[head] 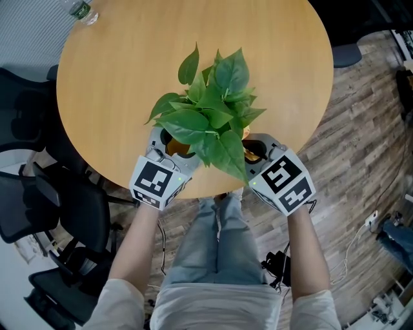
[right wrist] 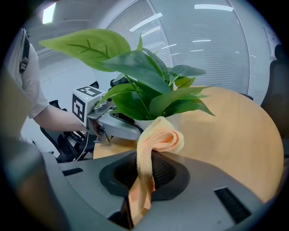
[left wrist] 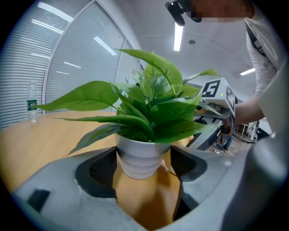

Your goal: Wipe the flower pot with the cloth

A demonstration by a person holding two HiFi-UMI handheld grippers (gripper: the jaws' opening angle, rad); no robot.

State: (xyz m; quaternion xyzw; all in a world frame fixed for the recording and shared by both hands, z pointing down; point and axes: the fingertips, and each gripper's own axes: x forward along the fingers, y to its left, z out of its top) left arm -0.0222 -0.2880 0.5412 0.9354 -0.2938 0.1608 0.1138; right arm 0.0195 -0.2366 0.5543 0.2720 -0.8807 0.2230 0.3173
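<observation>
Nearest to me, my knees in blue jeans (head: 216, 245) sit under the table edge, with black office chairs (head: 58, 213) to my left and wood-plank floor (head: 348, 161) to my right. My right gripper (right wrist: 146, 169) has its jaws pressed together on the cloth (right wrist: 159, 137), a soft peach terry strip that rises out of the dark pads and curls over into a loose roll. That roll sits right at the rim of the flower pot (left wrist: 140, 153), though I cannot tell whether it touches. My left gripper (left wrist: 143, 164) stands wide with the pot between its jaws, each textured pad against one side of it. The pot is white and smooth with stepped rings around its body, and it stands on the round table (head: 116, 77) close to the near edge. From the head view the plant (head: 210, 109) gets in the way: its broad, glossy, pointed leaves spread over the pot and hide both sets of jaw tips, leaving only the marker cubes showing. The tabletop is pale, matte wood grain. At its far edge stands a clear plastic water bottle (head: 82, 11), well apart from the pot. Beyond that, horizontal blinds (left wrist: 18, 67) cover the wall.
</observation>
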